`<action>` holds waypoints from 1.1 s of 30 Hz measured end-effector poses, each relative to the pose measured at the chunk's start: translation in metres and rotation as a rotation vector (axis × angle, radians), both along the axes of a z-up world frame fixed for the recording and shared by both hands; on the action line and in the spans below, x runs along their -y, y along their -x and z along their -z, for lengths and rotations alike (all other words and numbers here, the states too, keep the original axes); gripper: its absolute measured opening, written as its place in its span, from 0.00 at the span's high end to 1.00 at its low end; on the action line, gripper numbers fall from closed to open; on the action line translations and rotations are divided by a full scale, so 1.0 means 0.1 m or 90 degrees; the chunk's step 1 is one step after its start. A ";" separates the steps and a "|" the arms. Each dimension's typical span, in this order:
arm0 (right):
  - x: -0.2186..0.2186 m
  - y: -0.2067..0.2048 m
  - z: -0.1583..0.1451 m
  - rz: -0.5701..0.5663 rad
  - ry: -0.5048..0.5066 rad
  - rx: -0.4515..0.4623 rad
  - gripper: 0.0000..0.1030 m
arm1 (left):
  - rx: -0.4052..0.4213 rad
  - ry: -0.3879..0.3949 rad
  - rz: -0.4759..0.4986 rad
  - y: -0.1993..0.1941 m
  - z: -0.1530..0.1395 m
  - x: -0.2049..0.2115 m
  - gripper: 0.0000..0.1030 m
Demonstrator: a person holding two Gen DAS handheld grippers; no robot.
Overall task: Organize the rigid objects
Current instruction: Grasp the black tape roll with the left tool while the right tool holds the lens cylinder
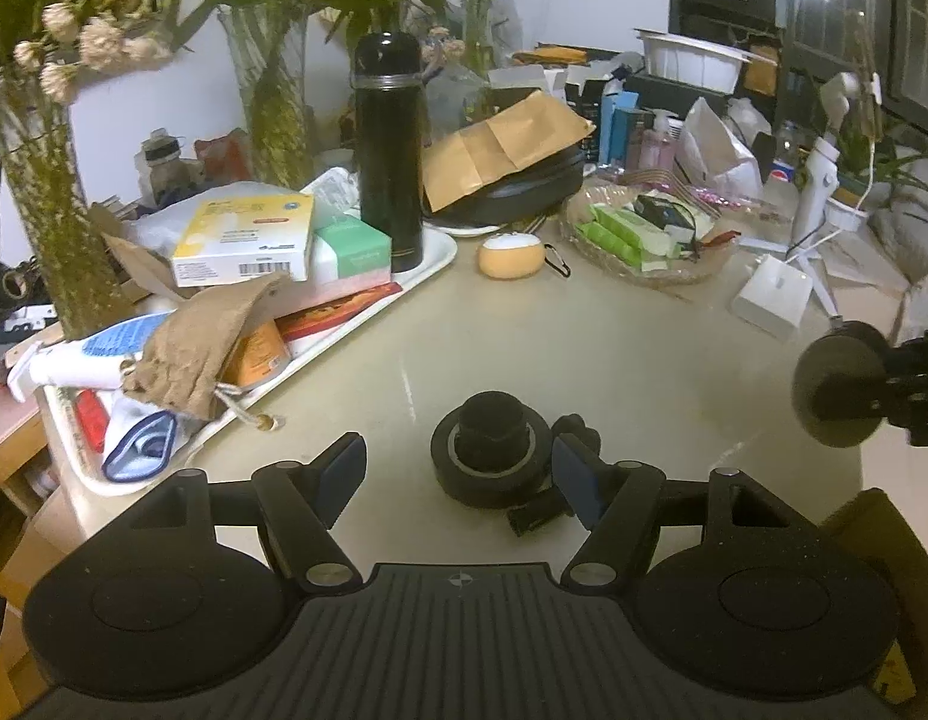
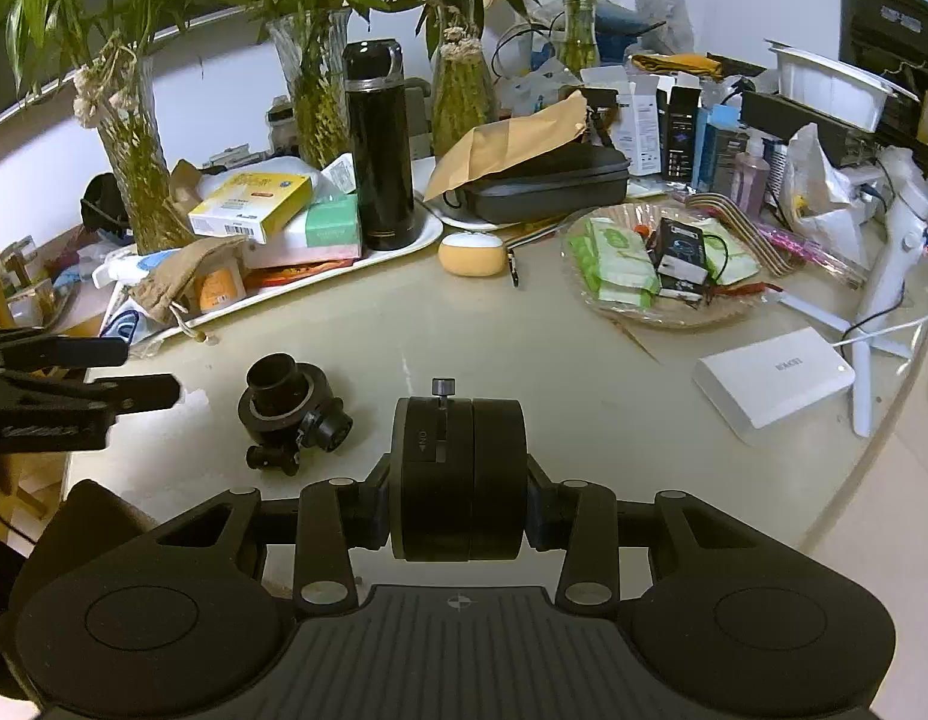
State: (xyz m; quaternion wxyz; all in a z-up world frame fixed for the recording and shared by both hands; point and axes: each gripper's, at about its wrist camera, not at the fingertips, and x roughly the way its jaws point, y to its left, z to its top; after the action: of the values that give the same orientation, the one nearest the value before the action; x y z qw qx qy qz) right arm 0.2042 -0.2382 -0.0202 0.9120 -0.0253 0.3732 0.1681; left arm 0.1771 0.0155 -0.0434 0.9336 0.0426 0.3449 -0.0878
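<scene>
On the bare middle of the desk [image 2: 583,372], just in front of the white tray [image 2: 320,285], sat the black round mount [image 2: 287,405], a stubby tube standing up from its ring and small knobs sticking out on its near side. The left tongs [image 1: 458,474] stood open around it, one blue pad close against its right side, the other clear of it on the left, with bare desk showing in that gap. To the right of the mount, the right tongs [image 2: 458,510] were closed on a thick black disc [image 2: 458,474], held on edge above the desk with a small knob on top. Between the mount and the tray's front rim lay an open strip of desk. The tray itself was heaped: a burlap pouch [image 2: 185,276] hung over its front rim, boxes lay behind, and a black flask [image 2: 377,150] stood at its far right corner. Right of the tray, an orange case [image 2: 471,253] and a glass dish of packets [image 2: 661,264] lay farther back, and a white box [image 2: 772,381] lay near the desk's curved right edge.
</scene>
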 end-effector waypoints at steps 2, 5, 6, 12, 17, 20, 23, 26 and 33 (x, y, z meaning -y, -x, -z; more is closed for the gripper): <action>0.03 0.02 -0.02 0.002 -0.005 0.003 0.58 | -0.003 -0.006 0.007 -0.05 0.02 0.02 0.30; 0.08 0.03 -0.06 0.013 -0.019 0.016 0.58 | -0.002 -0.014 0.018 -0.12 0.05 0.07 0.26; 0.09 0.03 -0.07 0.017 -0.024 0.020 0.58 | -0.003 -0.017 0.024 -0.15 0.07 0.08 0.24; 0.17 0.00 -0.09 0.031 -0.043 0.017 0.58 | -0.001 -0.044 0.044 -0.31 0.14 0.16 0.24; 0.19 0.00 -0.07 0.030 -0.051 0.014 0.58 | -0.014 -0.055 0.066 -0.46 0.21 0.22 0.25; 0.20 -0.01 -0.08 0.033 -0.058 0.016 0.58 | -0.040 -0.058 0.074 -0.55 0.26 0.25 0.29; 0.23 -0.02 -0.07 0.035 -0.064 0.011 0.58 | -0.062 -0.054 0.065 -0.62 0.28 0.21 0.38; 0.23 -0.02 -0.07 0.034 -0.068 0.009 0.58 | -0.085 -0.042 0.065 -0.68 0.29 0.18 0.41; 0.23 -0.02 -0.07 0.032 -0.071 0.011 0.58 | -0.130 -0.048 0.072 -0.80 0.33 0.20 0.54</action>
State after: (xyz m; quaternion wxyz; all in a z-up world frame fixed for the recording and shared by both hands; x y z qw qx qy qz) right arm 0.2057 -0.2617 -0.0131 0.9192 0.0337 0.3557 0.1657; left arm 0.2570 -0.0049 -0.0762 0.8848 0.0879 0.4384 -0.1313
